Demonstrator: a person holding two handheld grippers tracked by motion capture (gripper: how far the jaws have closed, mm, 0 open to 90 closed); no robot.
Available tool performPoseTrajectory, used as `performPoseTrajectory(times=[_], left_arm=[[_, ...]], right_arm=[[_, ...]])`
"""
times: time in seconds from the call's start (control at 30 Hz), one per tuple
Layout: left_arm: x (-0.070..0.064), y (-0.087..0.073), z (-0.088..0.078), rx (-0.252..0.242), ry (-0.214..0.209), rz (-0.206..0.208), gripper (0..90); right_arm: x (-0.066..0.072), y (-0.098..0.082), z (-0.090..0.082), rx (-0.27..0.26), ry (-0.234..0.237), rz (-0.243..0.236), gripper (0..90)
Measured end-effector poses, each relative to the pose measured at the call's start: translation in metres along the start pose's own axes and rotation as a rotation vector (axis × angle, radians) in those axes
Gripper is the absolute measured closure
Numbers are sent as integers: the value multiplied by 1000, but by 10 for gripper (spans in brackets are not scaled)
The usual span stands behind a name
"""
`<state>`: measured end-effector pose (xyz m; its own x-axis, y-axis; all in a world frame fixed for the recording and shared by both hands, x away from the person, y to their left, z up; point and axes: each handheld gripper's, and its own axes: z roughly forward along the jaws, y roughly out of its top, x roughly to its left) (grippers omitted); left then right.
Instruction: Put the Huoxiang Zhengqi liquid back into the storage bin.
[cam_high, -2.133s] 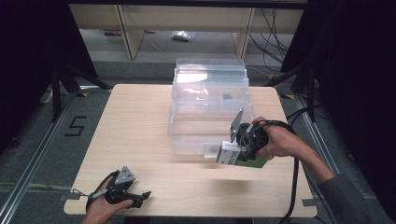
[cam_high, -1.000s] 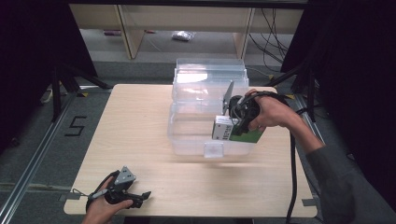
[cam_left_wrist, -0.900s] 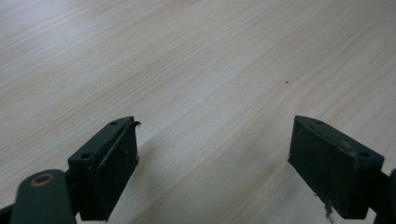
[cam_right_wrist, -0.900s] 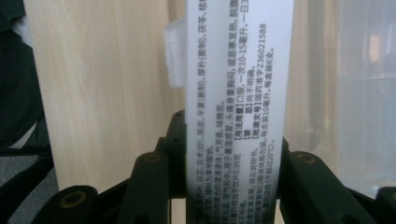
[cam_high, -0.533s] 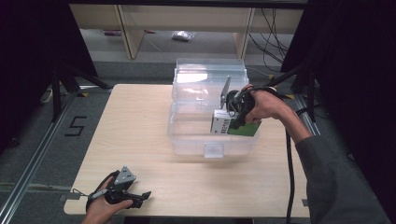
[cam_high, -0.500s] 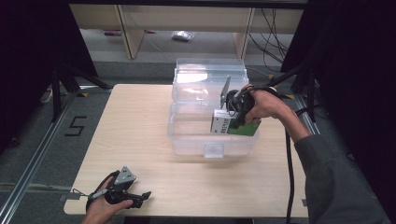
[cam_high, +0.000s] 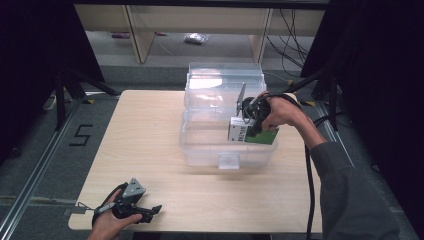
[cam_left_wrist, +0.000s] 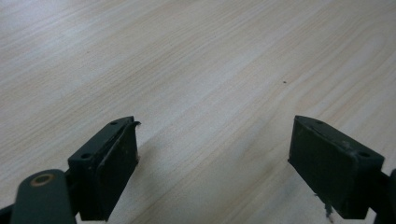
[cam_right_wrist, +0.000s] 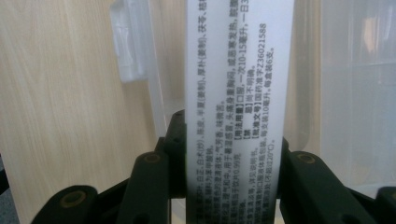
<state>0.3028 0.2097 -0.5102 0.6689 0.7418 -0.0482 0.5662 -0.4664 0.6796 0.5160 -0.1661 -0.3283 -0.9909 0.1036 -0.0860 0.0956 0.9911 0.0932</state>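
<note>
Over the near right part of the clear plastic storage bin (cam_high: 200, 145), the right gripper (cam_high: 248, 116) is clamped on a white and green medicine box (cam_high: 252, 134), its jaws pressing both sides of the printed white face (cam_right_wrist: 233, 93). That carton sits low at the bin's open top, close to the right wall, with the lid (cam_high: 225, 82) standing open at the far side. A latch tab (cam_high: 228, 160) juts from the bin's near wall. At the near left corner of the light wooden table (cam_high: 150, 130), the left gripper (cam_high: 150, 212) rests with its jaws spread wide, nothing between them but bare wood grain (cam_left_wrist: 210, 93)
</note>
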Motion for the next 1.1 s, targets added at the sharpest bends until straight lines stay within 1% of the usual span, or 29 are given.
performPoseTrajectory(times=[0.03, 0.07, 0.1, 0.13, 0.17, 0.2, 0.37, 0.4, 0.43, 0.47, 0.5, 0.53, 0.57, 0.63, 0.67, 0.7, 0.73, 0.77, 0.8, 0.83, 0.87, 0.9, 0.93, 0.97, 1.0, 1.03, 1.07, 1.1], left_arm=[[0, 0, 0, 1, 1, 3, 151], [0, 0, 0, -1, 1, 2, 151], [0, 0, -1, -1, 0, 4, 151], [1, 0, -1, -2, 0, 4, 151], [0, 0, -1, -2, 1, 1, 151], [0, 0, 0, -2, 0, 1, 151], [0, 0, 0, -2, 0, -3, 151], [1, 0, -1, 13, -6, 15, 151], [1, 0, -1, 4, -2, 6, 151], [1, 0, -1, -2, 3, -1, 151], [1, 0, -1, -1, 3, 1, 151], [1, 0, -1, -2, 2, -1, 151], [1, 0, -1, -2, 3, -2, 151], [1, 0, -1, 8, -4, 11, 151], [1, 0, -1, 1, 1, 2, 151], [1, 0, -1, -1, 2, 1, 151], [1, 0, -1, -2, 2, 0, 151], [1, 0, -1, -2, 3, -1, 151], [1, 0, -1, -2, 4, -1, 151], [1, 0, -1, -2, 3, -1, 151], [2, 0, -2, 7, -3, 8, 151], [2, 0, -2, 9, -3, 12, 151], [1, 0, -1, -2, 2, -1, 151], [1, 0, -1, -2, 3, -1, 151], [1, 0, -1, -2, 2, 0, 151], [1, 0, -1, -2, 2, -1, 151], [1, 0, -1, 6, -4, 7, 151], [2, 0, -2, 11, -4, 12, 151]], right_arm=[[-1, 0, 1, 2, -1, -3, 649], [-4, 0, 4, -8, -3, -27, 650], [-3, 1, 4, 1, -3, -12, 649], [-4, 1, 6, 5, -2, -15, 649], [-4, 1, 8, 7, 6, -5, 649], [-5, 0, 10, 5, 0, -10, 649], [-7, -2, 21, 2, 21, -5, 649], [-8, -3, 24, 9, 28, -4, 649], [-9, -3, 25, 12, 18, -17, 649], [-9, -5, 27, 15, 25, 4, 649], [-8, -5, 27, 36, 29, 30, 649], [-9, -5, 28, 33, 30, 32, 649], [-9, -6, 30, 35, 32, 32, 649], [-8, -7, 33, 35, 36, 32, 649], [-9, -7, 36, 14, 35, 10, 649], [-10, -7, 38, 17, 36, 5, 648], [-11, -8, 40, 17, 36, -11, 648], [-10, -8, 41, 25, 35, -1, 648], [-11, -8, 43, 23, 41, -11, 648], [-10, -9, 44, 36, 37, 8, 648], [-10, -9, 45, 38, 39, 18, 648], [-11, -10, 47, 33, 37, 5, 648], [-11, -10, 49, 33, 43, 10, 648], [-11, -10, 51, 37, 50, 14, 648], [-12, -11, 53, 36, 48, 3, 648], [-12, -12, 55, 40, 43, 5, 647], [-11, -12, 56, 48, 50, 18, 647], [-11, -12, 57, 42, 45, 18, 647]])
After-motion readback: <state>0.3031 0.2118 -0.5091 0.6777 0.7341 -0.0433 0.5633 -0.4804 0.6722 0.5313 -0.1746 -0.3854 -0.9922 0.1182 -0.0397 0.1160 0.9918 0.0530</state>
